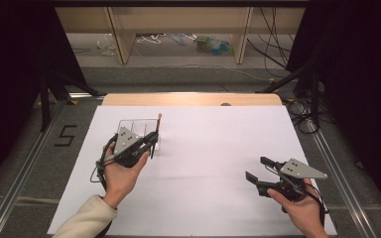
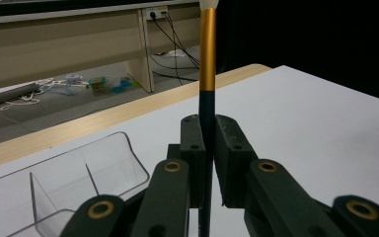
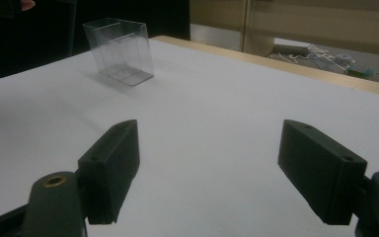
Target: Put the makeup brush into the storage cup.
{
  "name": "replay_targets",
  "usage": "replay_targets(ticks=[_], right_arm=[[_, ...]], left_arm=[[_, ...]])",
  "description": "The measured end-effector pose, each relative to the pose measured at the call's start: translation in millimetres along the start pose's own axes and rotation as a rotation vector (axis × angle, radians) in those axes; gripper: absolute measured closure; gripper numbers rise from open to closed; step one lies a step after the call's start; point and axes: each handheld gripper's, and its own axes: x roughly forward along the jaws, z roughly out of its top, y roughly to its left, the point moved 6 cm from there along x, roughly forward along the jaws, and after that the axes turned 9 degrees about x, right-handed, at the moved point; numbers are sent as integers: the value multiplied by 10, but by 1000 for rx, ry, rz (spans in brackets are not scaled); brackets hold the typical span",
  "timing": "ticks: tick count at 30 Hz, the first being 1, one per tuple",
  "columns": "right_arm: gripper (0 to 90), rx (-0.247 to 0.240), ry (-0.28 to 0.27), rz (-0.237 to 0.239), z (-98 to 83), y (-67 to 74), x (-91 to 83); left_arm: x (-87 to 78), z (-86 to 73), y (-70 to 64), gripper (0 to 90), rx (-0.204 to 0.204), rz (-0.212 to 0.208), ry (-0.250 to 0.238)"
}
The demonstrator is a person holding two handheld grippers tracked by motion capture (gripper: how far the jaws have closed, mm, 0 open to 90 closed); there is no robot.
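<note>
My left gripper (image 2: 205,163) pinches a dark brush (image 2: 207,74) with a gold band, upright just beside the clear divided box (image 1: 138,128); its lower end is cut off below my jaws. My right gripper (image 3: 222,168) gapes wide, empty, over the white table (image 1: 218,148)

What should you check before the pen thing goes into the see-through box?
1. Left tool grips the pen: ok, jaws pinch its dark shaft.
2. Pen stands upright: ok, gold band and white tip point up.
3. Clear box stands upright on the white table: ok.
4. Box compartments free: cannot tell for all; the ones seen in the left gripper view hold nothing.
5. Pen is over the box opening: cannot tell; in the high view it looks to be at the box's right edge.
6. Right tool out of the way: ok, open, holding nothing, far from the box.
</note>
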Motion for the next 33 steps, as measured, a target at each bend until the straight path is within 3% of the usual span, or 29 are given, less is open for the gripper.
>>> replay_targets(ticks=[33], right_arm=[[249,-1,6,-6,-7,-8,-4]], left_arm=[[-40,36,86,828,-4,22,-12]])
